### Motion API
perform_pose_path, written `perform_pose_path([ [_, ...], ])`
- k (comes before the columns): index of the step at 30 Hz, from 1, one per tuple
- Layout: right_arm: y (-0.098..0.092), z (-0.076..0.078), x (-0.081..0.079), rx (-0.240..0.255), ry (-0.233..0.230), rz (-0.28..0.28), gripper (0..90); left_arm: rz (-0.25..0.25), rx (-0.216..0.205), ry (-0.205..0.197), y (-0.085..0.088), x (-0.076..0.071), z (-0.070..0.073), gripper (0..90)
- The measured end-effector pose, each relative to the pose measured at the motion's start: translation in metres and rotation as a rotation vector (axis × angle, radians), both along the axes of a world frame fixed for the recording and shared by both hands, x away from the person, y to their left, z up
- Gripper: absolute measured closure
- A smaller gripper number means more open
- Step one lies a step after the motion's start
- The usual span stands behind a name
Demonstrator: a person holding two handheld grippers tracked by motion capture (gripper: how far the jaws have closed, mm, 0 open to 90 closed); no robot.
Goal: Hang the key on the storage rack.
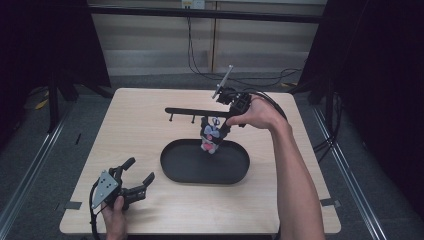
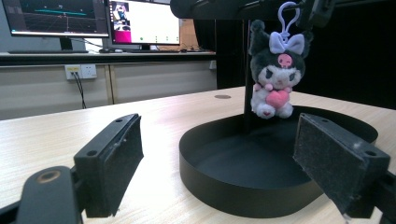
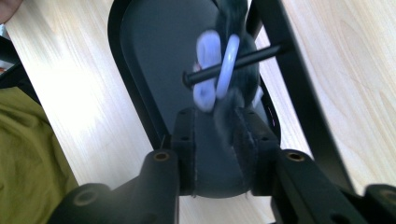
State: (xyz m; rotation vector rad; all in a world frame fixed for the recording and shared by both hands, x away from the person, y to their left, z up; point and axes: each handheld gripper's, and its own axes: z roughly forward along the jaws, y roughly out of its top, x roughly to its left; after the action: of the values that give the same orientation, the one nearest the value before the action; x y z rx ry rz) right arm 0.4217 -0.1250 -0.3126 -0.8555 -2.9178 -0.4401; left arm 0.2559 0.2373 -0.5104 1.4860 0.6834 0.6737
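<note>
**Plush keyring on the rack peg, right tongs parted around it**

In the high view, the plush toy (image 1: 210, 137) hangs near the middle of the frame, below the black rack bar (image 1: 197, 111) and above the far rim of the oval black tray (image 1: 172, 167). The right tongs (image 1: 220, 131) sit at the toy from the upper right, with the person's right hand (image 1: 257, 116) wrapped on the tool body just right of centre.

The right gripper view looks down along the tongs (image 3: 215, 135). The toy's pale lilac ring (image 3: 226, 65) is threaded on a thin black peg (image 3: 233, 60) in the upper middle of the frame. The dark plush body (image 3: 236, 100) lies blurred between the two pads, which stand at a narrow gap. The pads are not seen pressing on it; the tongs are parted.

The left tongs (image 1: 141, 176) rest at the lower left of the high view on the counter (image 1: 140, 130), held by the left hand (image 1: 116, 215), well apart from the tray. In the left gripper view the pads (image 2: 114, 163) stand wide with nothing between them, and the toy (image 2: 275, 74) hangs at the upper right of the frame over the tray (image 2: 219, 186), its lilac clip (image 2: 288, 16) up at the rack.
</note>
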Motion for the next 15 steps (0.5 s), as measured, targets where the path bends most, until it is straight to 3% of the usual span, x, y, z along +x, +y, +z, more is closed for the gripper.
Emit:
perform_pose_path([
  [5,-0.005,-0.003,-0.004,0.031,0.0,-0.033,53.0,0.0,-0.004,-0.003,0.0,0.0,0.0,15.3],
  [9,-0.007,-0.002,-0.011,0.08,-0.027,-0.06,48.3,0.003,-0.002,-0.004,0.0,0.0,0.0,15.3],
  [15,-0.008,-0.006,-0.02,0.098,-0.052,-0.083,42.2,0.003,-0.003,-0.004,0.0,0.0,0.0,15.3],
])
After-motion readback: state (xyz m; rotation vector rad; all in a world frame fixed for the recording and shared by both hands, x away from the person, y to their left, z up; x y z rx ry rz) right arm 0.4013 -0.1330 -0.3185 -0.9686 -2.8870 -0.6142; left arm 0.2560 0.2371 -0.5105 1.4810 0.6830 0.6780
